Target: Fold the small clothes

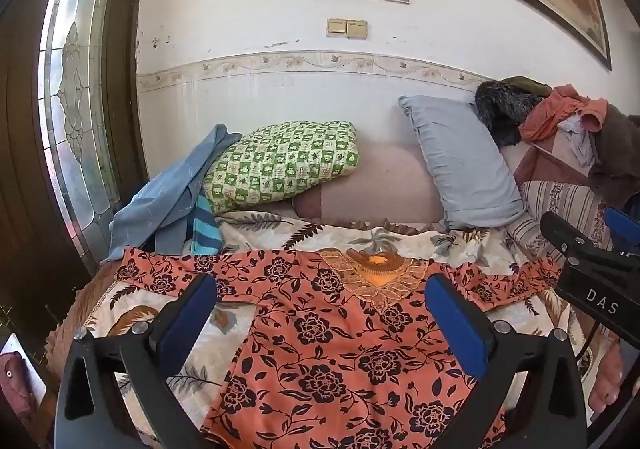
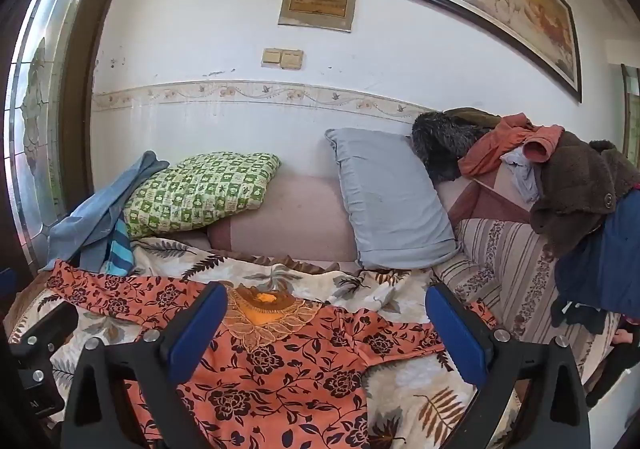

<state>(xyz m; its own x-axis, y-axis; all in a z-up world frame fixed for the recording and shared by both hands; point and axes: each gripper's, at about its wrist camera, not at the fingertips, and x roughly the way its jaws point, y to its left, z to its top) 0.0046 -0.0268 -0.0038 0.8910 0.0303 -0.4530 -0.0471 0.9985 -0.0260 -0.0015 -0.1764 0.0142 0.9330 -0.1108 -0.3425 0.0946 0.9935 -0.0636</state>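
An orange top with black flowers point(image 1: 320, 333) lies spread flat on the leaf-print bedsheet point(image 1: 264, 227), sleeves out to both sides, its embroidered neckline point(image 1: 376, 273) toward the wall. It also shows in the right wrist view point(image 2: 280, 369). My left gripper point(image 1: 322, 313) is open and empty, above the garment's chest. My right gripper point(image 2: 326, 329) is open and empty, above the garment's right shoulder and sleeve point(image 2: 404, 337). The right gripper's body point(image 1: 592, 273) shows at the right edge of the left wrist view.
A green checked pillow point(image 1: 280, 165) and a grey-blue pillow point(image 1: 460, 165) lean at the wall. Blue cloths point(image 1: 168, 201) lie at the back left. A pile of clothes point(image 2: 540, 169) sits on the striped cushion at right. A glass door point(image 1: 76, 109) stands left.
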